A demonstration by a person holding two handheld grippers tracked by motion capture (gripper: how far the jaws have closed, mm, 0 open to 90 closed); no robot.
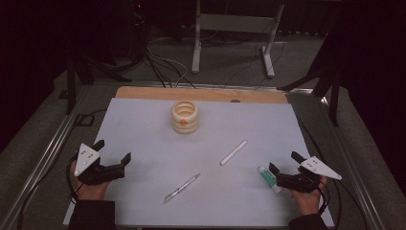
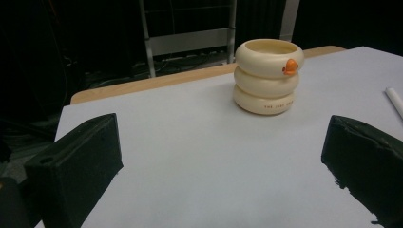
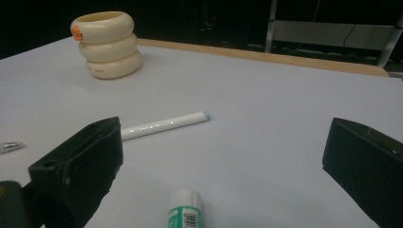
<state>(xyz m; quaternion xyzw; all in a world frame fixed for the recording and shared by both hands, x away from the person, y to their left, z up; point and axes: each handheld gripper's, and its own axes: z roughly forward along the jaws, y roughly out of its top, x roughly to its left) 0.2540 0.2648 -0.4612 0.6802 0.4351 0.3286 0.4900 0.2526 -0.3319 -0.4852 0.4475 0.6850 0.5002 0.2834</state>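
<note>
A cream ringed cup [image 1: 185, 117] with an orange beak stands upright at the back middle of the white sheet; it also appears as the cup [image 2: 267, 75] and the cup [image 3: 106, 43]. A white marker [image 1: 233, 153] lies right of centre, seen again as the marker [image 3: 164, 124]. A silver pen [image 1: 181, 188] lies near the front. A green-and-white glue stick [image 1: 269, 178] lies by my right gripper [image 1: 283, 163], which is open; the glue stick [image 3: 185, 211] sits low between its jaws. My left gripper [image 1: 112, 151] is open over bare sheet.
The white sheet [image 1: 143, 134] covers a wooden table whose bare far edge [image 1: 201, 93] shows at the back. Metal rails run along both sides. A grey stand [image 1: 234, 28] and cables sit on the floor beyond the table.
</note>
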